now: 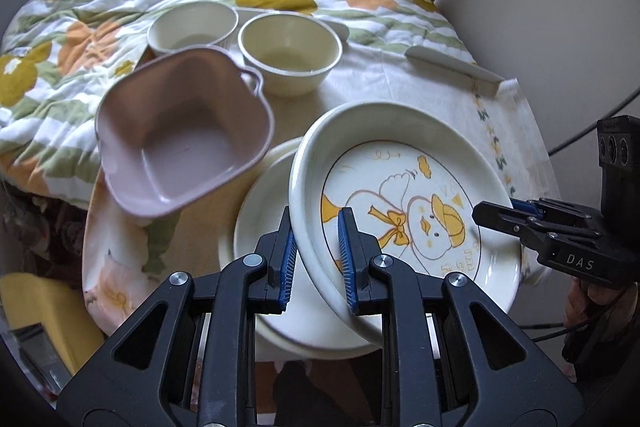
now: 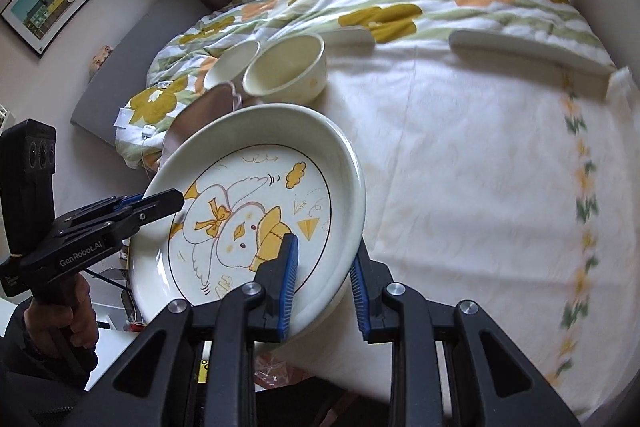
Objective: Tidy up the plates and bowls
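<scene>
Jaws of both grippers are clamped on the rim of the duck plate, one blue pad inside and one outside the rim: left gripper on one side, right gripper on the opposite side. Plate is held tilted above a plain cream plate lying on the surface; printed face up, duck's head toward the right gripper. Just beside it sits a pink square bowl; beyond that, two cream bowls touching. Floral quilt behind.
</scene>
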Tool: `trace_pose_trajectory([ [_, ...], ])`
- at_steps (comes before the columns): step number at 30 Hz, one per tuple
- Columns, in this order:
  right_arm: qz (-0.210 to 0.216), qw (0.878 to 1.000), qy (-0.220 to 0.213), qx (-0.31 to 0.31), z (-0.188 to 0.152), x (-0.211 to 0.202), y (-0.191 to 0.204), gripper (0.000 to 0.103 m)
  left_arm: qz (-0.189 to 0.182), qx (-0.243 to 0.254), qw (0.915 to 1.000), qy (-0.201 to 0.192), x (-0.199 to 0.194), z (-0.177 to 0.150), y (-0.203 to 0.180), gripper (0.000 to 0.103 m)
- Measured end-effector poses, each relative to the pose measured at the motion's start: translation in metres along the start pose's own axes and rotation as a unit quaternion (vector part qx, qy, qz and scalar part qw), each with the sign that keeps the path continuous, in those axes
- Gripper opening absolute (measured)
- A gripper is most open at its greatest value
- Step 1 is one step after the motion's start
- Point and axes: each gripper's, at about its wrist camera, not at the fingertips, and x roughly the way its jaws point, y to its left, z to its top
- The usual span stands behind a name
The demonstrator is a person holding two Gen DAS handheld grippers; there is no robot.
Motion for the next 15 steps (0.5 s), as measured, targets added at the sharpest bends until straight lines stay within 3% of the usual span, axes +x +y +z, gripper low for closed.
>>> trace_pose_trajectory([
  [8,-0.048,0.999,-0.001,-0.02,-0.016,0.02,0.009,0.024,-0.011,-0.003,0.9995,0.03,0.034,-0.021,0.014,0.016],
  [15,-0.061,0.997,-0.02,-0.033,-0.021,0.023,0.012,0.024,-0.009,0.003,0.9991,0.041,0.051,-0.025,0.016,0.016],
])
